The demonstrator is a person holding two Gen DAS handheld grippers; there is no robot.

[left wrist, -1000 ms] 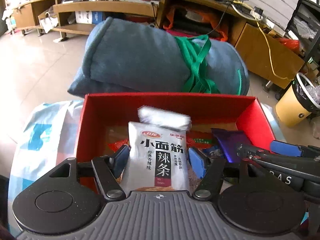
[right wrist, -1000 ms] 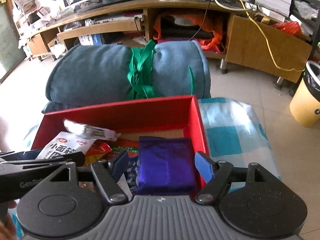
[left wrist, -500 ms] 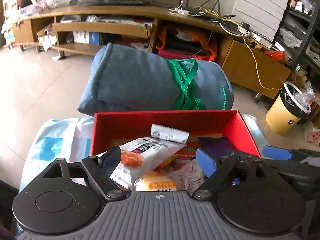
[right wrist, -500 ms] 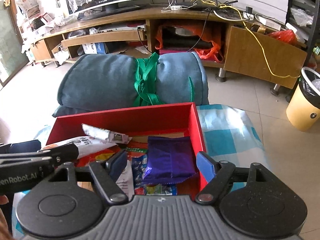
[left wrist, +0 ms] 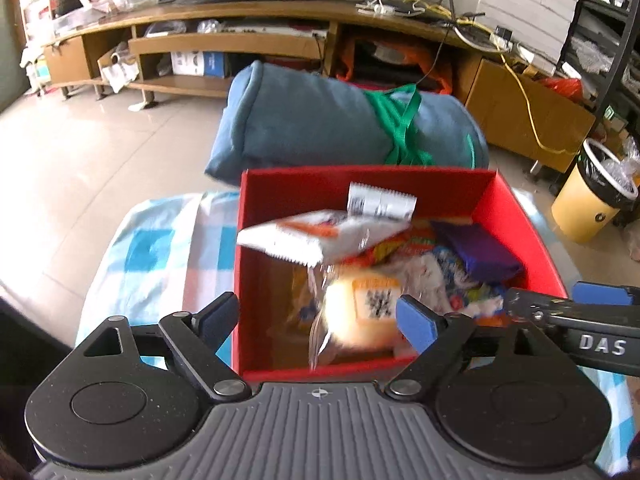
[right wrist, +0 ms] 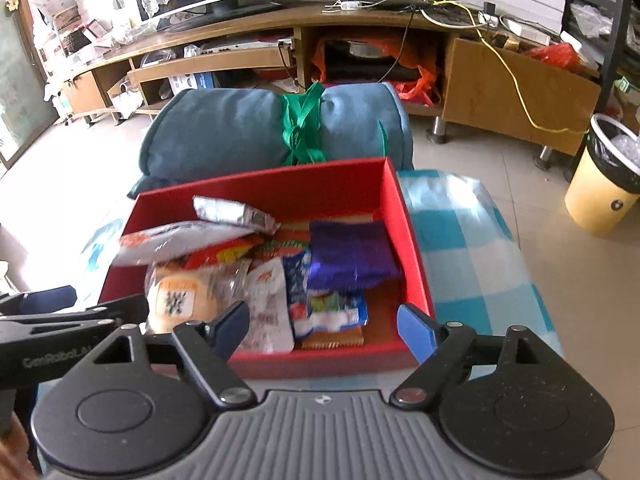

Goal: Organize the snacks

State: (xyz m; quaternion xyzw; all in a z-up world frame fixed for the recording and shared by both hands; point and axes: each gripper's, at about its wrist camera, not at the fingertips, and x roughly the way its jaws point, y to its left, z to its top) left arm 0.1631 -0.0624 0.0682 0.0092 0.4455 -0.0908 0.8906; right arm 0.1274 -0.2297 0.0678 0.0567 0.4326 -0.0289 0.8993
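Red box (right wrist: 404,216) is filled with snacks (white packet (left wrist: 312,236) atop); left gripper (left wrist: 316,316) and right gripper (right wrist: 324,324) are seen opening, nothing gripped.

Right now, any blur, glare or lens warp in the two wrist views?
Left wrist: the white snack packet and bun in the red box are motion-smeared; the TV cabinet bows from fisheye. Right wrist: sharper, packets only slightly soft; the floor at left is blown out white; the shelf line curves too.
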